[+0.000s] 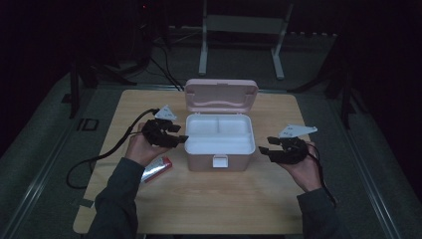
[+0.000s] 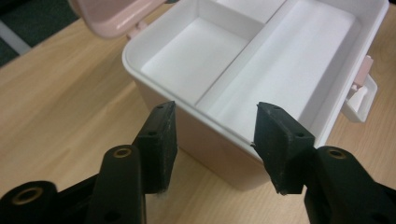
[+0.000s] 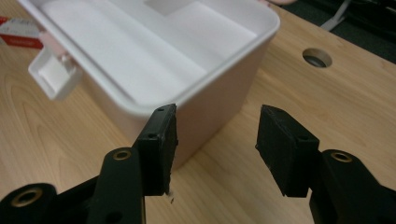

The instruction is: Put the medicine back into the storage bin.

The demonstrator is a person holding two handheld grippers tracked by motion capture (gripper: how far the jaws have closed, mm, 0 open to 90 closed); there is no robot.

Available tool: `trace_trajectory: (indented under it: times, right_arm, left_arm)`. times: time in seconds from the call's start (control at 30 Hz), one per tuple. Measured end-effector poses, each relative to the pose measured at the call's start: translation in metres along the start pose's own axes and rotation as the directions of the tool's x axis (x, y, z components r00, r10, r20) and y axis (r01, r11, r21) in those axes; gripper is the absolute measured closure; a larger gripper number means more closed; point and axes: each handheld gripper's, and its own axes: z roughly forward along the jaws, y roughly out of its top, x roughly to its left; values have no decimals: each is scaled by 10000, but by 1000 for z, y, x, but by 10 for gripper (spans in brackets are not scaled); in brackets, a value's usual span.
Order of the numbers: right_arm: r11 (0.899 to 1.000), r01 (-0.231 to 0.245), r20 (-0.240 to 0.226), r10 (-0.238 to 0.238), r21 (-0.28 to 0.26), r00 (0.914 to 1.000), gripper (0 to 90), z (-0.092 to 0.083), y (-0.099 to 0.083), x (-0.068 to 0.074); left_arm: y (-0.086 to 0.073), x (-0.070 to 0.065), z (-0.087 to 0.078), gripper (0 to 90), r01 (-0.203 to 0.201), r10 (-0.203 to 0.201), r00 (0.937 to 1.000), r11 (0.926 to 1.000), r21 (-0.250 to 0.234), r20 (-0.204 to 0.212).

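A pink box (image 1: 219,160) stands in the middle of the wooden table (image 1: 209,199), its lid (image 1: 221,93) raised at the back. Its white inside (image 2: 280,70) holds a divider and nothing else. A white latch (image 1: 220,161) hangs on its front wall. My left gripper (image 1: 182,139) is open at the box's left wall (image 2: 205,149), with nothing between the jaws. My right gripper (image 1: 263,149) is open just off the box's right front corner (image 3: 205,116), also holding nothing.
A small red and silver packet (image 1: 156,169) lies on the table by the left forearm and shows at the top left of the right gripper view (image 3: 18,33). A round hole (image 3: 317,57) sits in the tabletop right of the box. A white stand (image 1: 244,30) rises behind the table.
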Motion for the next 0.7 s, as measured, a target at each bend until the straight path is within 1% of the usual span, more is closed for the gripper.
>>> trace_trajectory:
  times: [0.03, 0.07, 0.1, 0.17, 0.23, 0.27, 0.3, 0.33, 0.37, 0.4, 0.47, 0.5, 0.57, 0.6, 0.67, 0.7]
  right_arm:
    - [10000, 0, 0, 0, 0, 10000, 473, 0, 0, 0]
    - [10000, 0, 6, 0, 22, 10000, 472, -1, -2, 0]
    - [10000, -23, 23, 22, 60, 10000, 472, -4, -7, -2]
    - [9999, -120, 22, 120, 35, 9999, 473, -6, -10, -4]
    - [9999, -152, -17, 152, 51, 9999, 472, -8, -14, -4]
    - [9999, -141, -18, 141, 90, 9999, 471, -8, -16, -4]
    - [9999, -120, -38, 120, 91, 9999, 472, -8, -18, -4]
    - [9997, -177, -90, 178, 158, 9998, 472, -8, -20, -3]
    - [9997, -163, -111, 165, 183, 9998, 472, -8, -22, -3]
    - [9996, -179, -118, 182, 199, 9998, 472, -8, -24, -2]
    - [9995, -253, -157, 255, 173, 9996, 472, -7, -29, 0]
    - [9993, -310, -184, 314, 197, 9993, 473, -7, -31, 1]
    - [9992, -252, -255, 260, 295, 9993, 473, -4, -36, 3]
    - [9989, -224, -283, 236, 409, 9993, 472, -2, -38, 4]
    - [9980, -193, -294, 211, 597, 9993, 471, 1, -41, 5]
    - [9979, -180, -331, 201, 619, 9993, 472, 2, -43, 5]
  left_arm:
    - [0, 0, 0, 499, 0, 0, 10000, 10000, 0, 0]
    - [7, 1, 2, 499, -281, 280, 9995, 9996, 47, 125]
    - [11, 1, 3, 499, -450, 448, 9989, 9989, 127, 150]
    - [17, 3, 4, 499, -775, 768, 9968, 9966, 277, 236]
    - [23, 5, 6, 499, -1078, 1065, 9937, 9934, 386, 340]
    - [25, 5, 7, 499, -1280, 1264, 9912, 9909, 425, 382]
    - [27, 6, 8, 496, -1411, 1392, 9889, 9894, 342, 524]
    - [29, 6, 9, 497, -1555, 1531, 9864, 9871, 370, 594]
    - [32, 6, 10, 498, -1762, 1729, 9830, 9830, 511, 624]
    - [34, 6, 12, 498, -1989, 1941, 9782, 9780, 627, 741]
    - [39, 5, 14, 506, -2315, 2238, 9696, 9699, 753, 991]
    - [41, 5, 16, 516, -2503, 2402, 9644, 9642, 879, 1109]
    - [45, 6, 19, 533, -2856, 2715, 9546, 9512, 1172, 1227]
    - [48, 6, 21, 545, -2971, 2807, 9509, 9460, 1296, 1307]
    - [52, 7, 25, 562, -3078, 2868, 9467, 9398, 1487, 1469]
    - [53, 8, 27, 568, -3128, 2909, 9455, 9364, 1592, 1466]
